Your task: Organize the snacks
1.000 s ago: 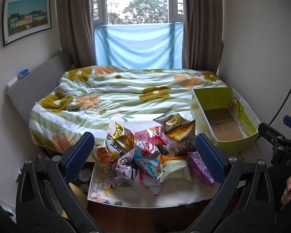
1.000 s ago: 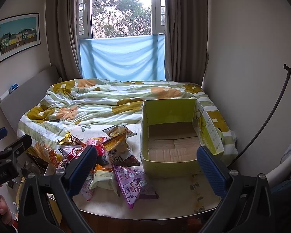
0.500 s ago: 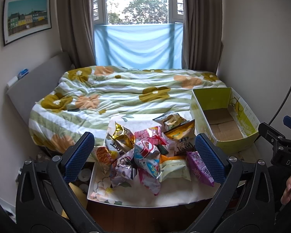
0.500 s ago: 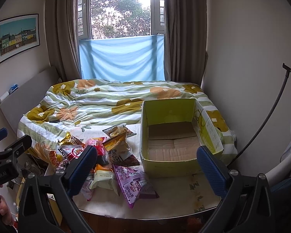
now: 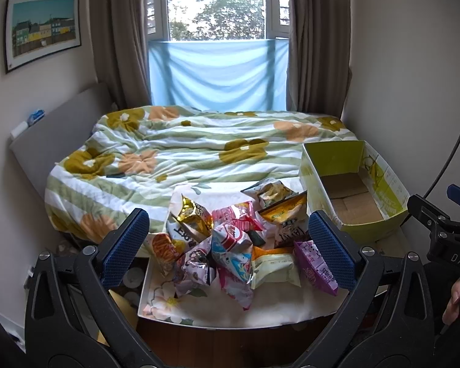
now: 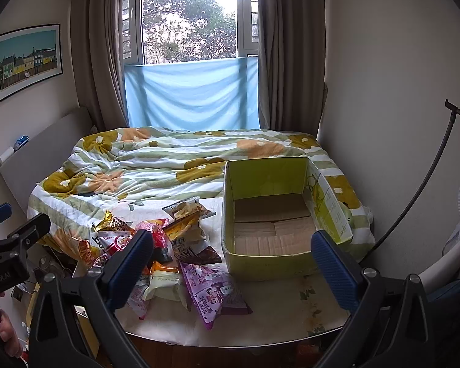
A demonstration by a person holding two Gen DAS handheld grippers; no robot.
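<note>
Hovering with jaws apart, left gripper [image 5: 227,239] facing snack pile [image 5: 230,239], right gripper [image 6: 230,263] facing empty box [image 6: 270,214]; packets looking light, crinkly, slippery, crushable; pinching sealed edges.

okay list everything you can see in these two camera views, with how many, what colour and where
snack packets: a heap, exact count unclear, mixed pink, gold, purple, pale green; on the table's left part
cardboard box: one, yellow-green, open and empty; right of the heap
table: one, floral cover; at the foot of the bed
bed quilt: one, green stripes with flowers; behind the table
framed picture: one, teal and yellow; left wall
blue cloth: one; across the lower window
curtains: two, brown; beside the window
left gripper: open, blue pads, empty
right gripper: open, blue pads, empty
</note>
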